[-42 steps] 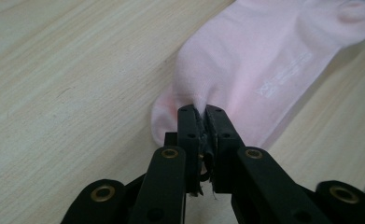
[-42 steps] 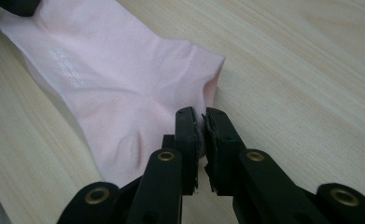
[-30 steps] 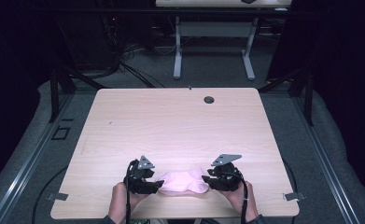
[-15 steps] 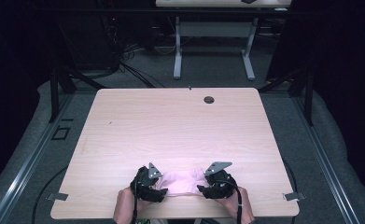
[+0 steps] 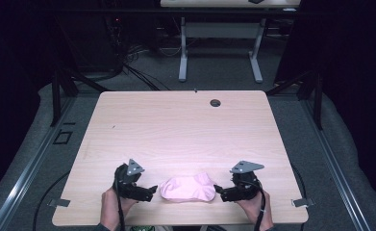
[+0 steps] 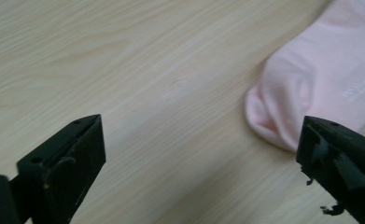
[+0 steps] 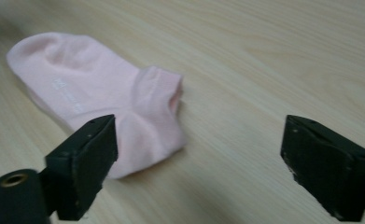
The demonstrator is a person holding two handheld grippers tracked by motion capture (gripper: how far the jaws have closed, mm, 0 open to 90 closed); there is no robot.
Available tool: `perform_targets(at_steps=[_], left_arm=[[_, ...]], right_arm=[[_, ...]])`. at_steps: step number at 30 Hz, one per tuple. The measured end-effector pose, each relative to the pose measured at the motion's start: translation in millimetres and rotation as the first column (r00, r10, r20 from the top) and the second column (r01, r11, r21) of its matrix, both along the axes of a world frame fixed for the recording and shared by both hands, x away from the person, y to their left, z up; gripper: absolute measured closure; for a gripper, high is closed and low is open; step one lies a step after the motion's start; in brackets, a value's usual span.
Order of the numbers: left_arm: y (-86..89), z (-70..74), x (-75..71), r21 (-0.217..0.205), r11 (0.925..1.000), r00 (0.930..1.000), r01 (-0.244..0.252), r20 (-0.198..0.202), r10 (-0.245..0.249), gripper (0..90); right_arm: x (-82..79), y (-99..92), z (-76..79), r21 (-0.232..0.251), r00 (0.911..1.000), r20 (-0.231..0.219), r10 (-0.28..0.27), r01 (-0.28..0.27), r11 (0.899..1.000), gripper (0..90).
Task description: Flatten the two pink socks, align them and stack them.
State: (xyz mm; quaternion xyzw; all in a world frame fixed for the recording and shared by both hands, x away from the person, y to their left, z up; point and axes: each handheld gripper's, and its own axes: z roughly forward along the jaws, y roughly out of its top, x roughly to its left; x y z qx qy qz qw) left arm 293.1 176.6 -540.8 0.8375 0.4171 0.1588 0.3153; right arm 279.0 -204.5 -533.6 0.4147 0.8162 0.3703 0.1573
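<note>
A pale pink ankle sock (image 5: pixel 187 188) lies flat on the wooden table (image 5: pixel 185 125) near its front edge. My left gripper (image 5: pixel 152 188) sits just left of the sock, its jaws having just opened wide; the sock's toe end (image 6: pixel 311 88) lies ahead and right of them, nothing between. My right gripper (image 5: pixel 216 189) sits just right of the sock, jaws also just opened wide. In the right gripper view the sock's cuff end (image 7: pixel 105 102) lies ahead of the left jaw, free of both pads.
A round cable hole (image 5: pixel 215 103) sits near the table's far edge. Another table's legs (image 5: pixel 219 48) stand on the floor beyond. Metal floor rails (image 5: pixel 27 159) run along both sides. The wide tabletop stretches ahead of both hands.
Both grippers have let go of the sock and drawn apart to either side. The sock, bunched between them before, now lies spread flat.
</note>
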Motion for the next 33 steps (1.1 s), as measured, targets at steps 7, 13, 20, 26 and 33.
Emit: perform_targets(at_steps=[7, 13, 20, 26, 33], left_arm=[[48.4, -13.8, 5.0, -0.013, 0.9921, 0.992, -0.125, -0.015, 0.125, 0.1], [71.3, -36.5, 8.7, -0.007, 0.9804, 0.9803, -0.197, -0.019, 0.197, 0.0], [80.1, -49.1, 9.9, -0.021, 0.9718, 0.9717, -0.235, 0.025, 0.235, 0.0], [82.8, -52.2, 11.1, -0.047, 0.9717, 0.971, -0.231, 0.05, 0.234, 0.0], [84.6, -52.2, 15.4, -0.046, 0.9757, 0.9749, -0.214, 0.052, 0.216, 0.0]], right_arm=[[-0.8, -44.8, 0.8, 0.012, 0.9911, 0.012, -0.133, 0.132, 0.991, 0.0], [3.3, -76.7, -15.1, -0.006, 0.9698, 0.018, -0.243, 0.243, 0.97, 0.0], [10.5, -96.8, -38.1, -0.043, 0.9488, -0.008, -0.316, 0.315, 0.948, 0.0], [16.1, -102.1, -53.8, -0.081, 0.9369, -0.013, -0.349, 0.347, 0.934, 0.0], [16.8, -105.2, -56.4, -0.055, 0.9397, -0.004, -0.342, 0.341, 0.938, 0.0]])
